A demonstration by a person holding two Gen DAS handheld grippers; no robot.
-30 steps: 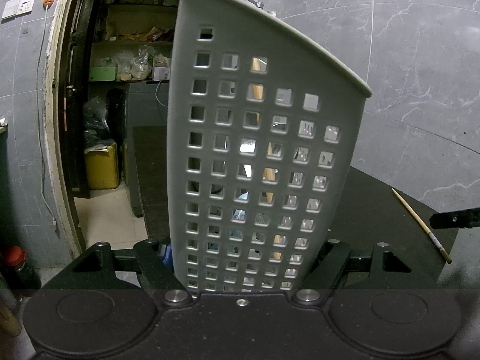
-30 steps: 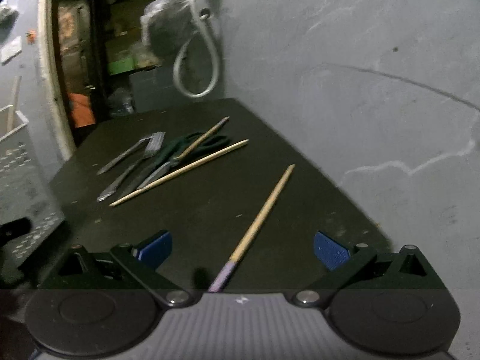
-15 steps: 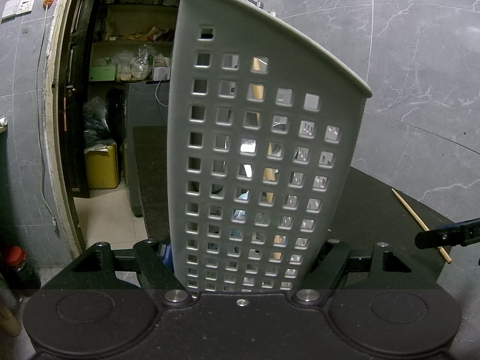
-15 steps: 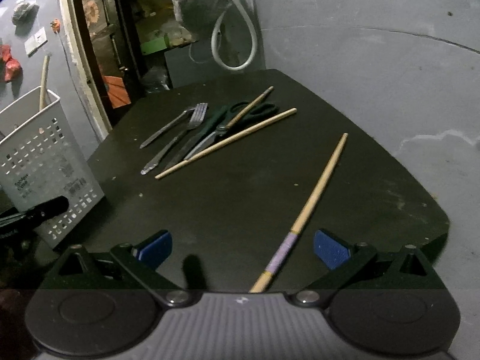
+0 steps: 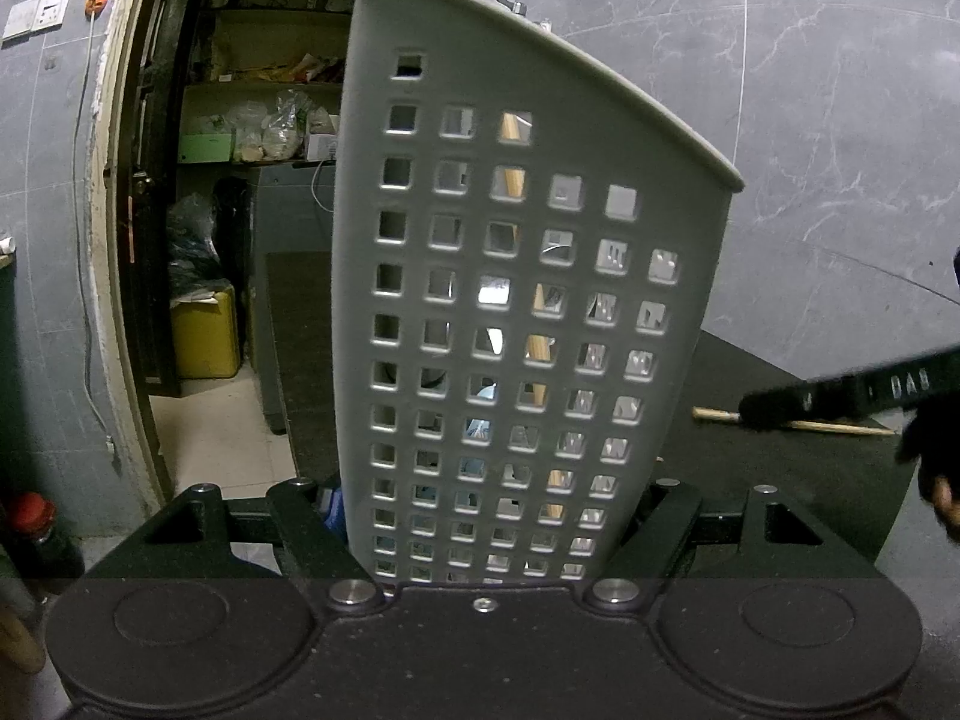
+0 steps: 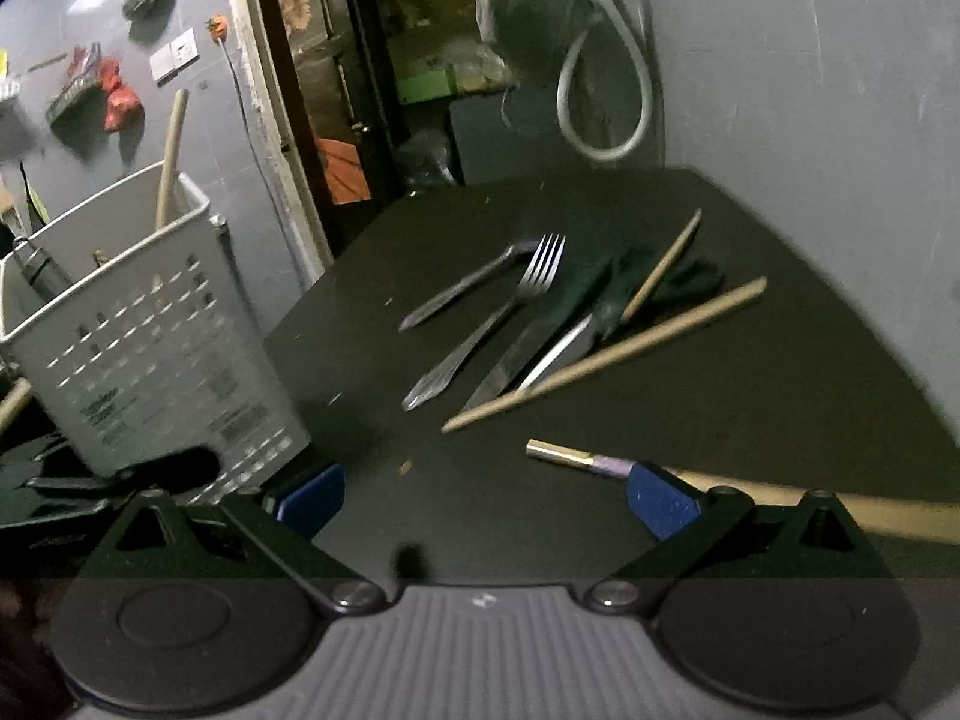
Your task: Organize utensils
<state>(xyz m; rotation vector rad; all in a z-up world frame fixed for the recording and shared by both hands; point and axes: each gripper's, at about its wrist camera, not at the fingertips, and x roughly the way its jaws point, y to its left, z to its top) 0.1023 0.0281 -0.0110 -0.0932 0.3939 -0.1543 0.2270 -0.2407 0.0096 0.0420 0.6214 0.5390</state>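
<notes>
A grey perforated utensil basket (image 5: 528, 300) stands upright, and my left gripper (image 5: 486, 504) is shut on its lower wall. Wooden sticks show through its holes, and one wooden handle (image 6: 171, 156) rises out of the basket (image 6: 150, 324) in the right wrist view. My right gripper (image 6: 486, 501) hangs open low over the dark table with nothing between its blue pads (image 6: 660, 507). A chopstick with a purple band (image 6: 576, 459) lies crosswise just ahead of the right pad. Farther back lie a fork (image 6: 498, 318), a second metal utensil (image 6: 462, 288), green scissors (image 6: 600, 300) and two more chopsticks (image 6: 606, 354).
The dark table (image 6: 750, 420) ends at a grey wall on the right and back. A doorway with shelves (image 5: 252, 120) opens behind the basket. A hose loop (image 6: 606, 90) hangs on the wall. A finger of the right gripper (image 5: 840, 393) shows at the right of the left wrist view.
My right gripper has swung left toward the basket, so the banded chopstick now lies across its right pad instead of pointing away. The left gripper and basket have not moved.
</notes>
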